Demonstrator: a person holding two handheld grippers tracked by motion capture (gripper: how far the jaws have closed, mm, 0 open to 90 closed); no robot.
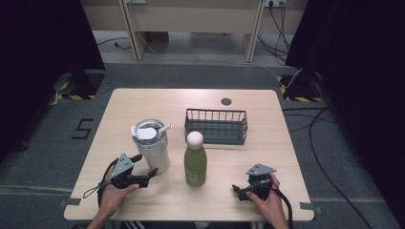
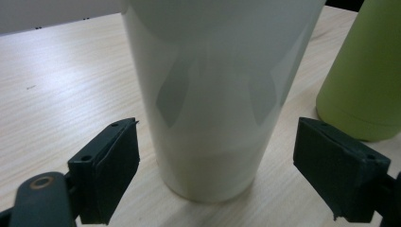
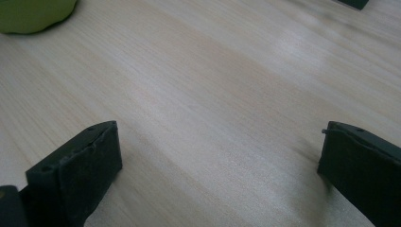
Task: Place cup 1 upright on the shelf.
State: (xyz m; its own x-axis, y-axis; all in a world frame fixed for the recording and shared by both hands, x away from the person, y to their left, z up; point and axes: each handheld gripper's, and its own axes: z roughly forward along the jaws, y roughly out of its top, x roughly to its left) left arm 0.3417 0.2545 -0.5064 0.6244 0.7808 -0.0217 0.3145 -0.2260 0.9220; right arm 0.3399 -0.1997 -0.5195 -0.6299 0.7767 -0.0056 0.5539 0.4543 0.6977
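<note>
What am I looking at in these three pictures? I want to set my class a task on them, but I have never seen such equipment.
A person sits at a wooden table, holding a tool in each hand: a hand-held gripper with two black jaws. The high view looks down from above; the left hand-held gripper is at its left, the right hand-held gripper at its right. The other two pictures come from cameras riding on each gripper, looking along its jaws. On the table stand a pale tumbler with a lid, a green bottle with a white cap, and a dark wire basket. Nothing is held: the left jaws stand open either side of the tumbler, apparently not touching it; the right jaws are open over bare wood.
</note>
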